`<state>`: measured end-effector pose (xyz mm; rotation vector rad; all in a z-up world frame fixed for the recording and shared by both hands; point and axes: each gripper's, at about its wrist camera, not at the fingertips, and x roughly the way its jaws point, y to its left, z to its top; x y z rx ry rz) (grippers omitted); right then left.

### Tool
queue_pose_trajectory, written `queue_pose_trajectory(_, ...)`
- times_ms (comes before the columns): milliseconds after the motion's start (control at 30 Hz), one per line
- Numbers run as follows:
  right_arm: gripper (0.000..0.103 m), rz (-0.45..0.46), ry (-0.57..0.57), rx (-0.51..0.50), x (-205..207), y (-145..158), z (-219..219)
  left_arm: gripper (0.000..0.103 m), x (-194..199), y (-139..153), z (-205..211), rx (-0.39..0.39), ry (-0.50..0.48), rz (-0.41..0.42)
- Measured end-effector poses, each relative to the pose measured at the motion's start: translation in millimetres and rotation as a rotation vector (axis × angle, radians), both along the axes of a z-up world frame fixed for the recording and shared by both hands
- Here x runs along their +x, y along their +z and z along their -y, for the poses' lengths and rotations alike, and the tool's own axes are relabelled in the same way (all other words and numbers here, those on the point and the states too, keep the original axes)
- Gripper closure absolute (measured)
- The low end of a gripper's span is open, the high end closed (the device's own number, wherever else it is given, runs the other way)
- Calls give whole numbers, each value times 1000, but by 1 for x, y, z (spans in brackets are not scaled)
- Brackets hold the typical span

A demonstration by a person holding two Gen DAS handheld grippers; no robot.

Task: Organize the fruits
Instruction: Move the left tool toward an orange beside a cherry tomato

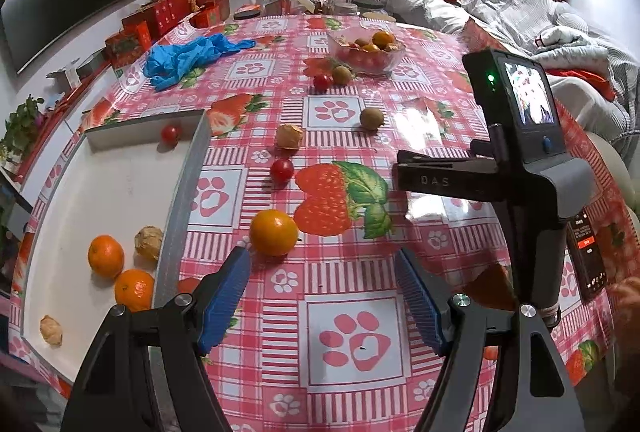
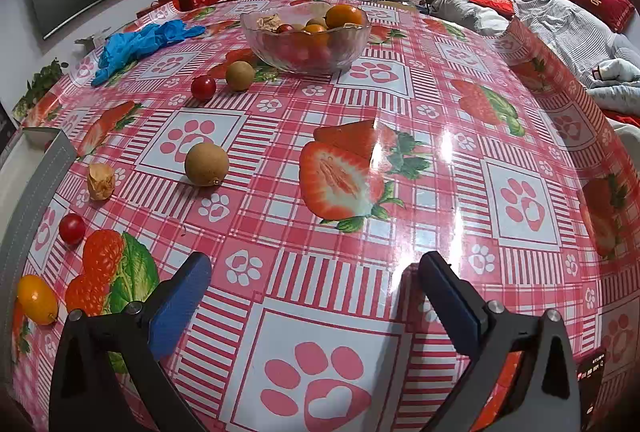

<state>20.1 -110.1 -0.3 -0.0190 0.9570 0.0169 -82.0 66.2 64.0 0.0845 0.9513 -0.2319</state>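
Both sets of jaws stand wide and hold nothing. The left gripper hangs over the desk with an orange just ahead at about 11 o'clock, almost touching the left pad; the tray lies at 9 o'clock and already carries two oranges, two husked fruits and a tomato. The likeliest slip, as I judge it, is a nudge: the orange sits off-centre, so a straight advance could strike it with the pad and roll it over the glossy cloth. Round fruit will also squirt out of a lopsided pinch. The right gripper has a kiwi at 11 o'clock and the bowl at 12 o'clock, well apart. The husked fruit looks papery and may crush. With both hands working the loose fruit between them, the grippers could collide.
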Motion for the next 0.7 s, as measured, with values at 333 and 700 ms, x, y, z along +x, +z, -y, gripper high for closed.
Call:
queue_pose_trajectory(333, 0, 0, 0, 0, 0, 0, 0, 28, -4, 1, -2, 2, 14, -3)
queue_pose_trajectory(700, 0, 0, 0, 0, 0, 0, 0, 28, -5, 1, -6, -5, 20, 2)
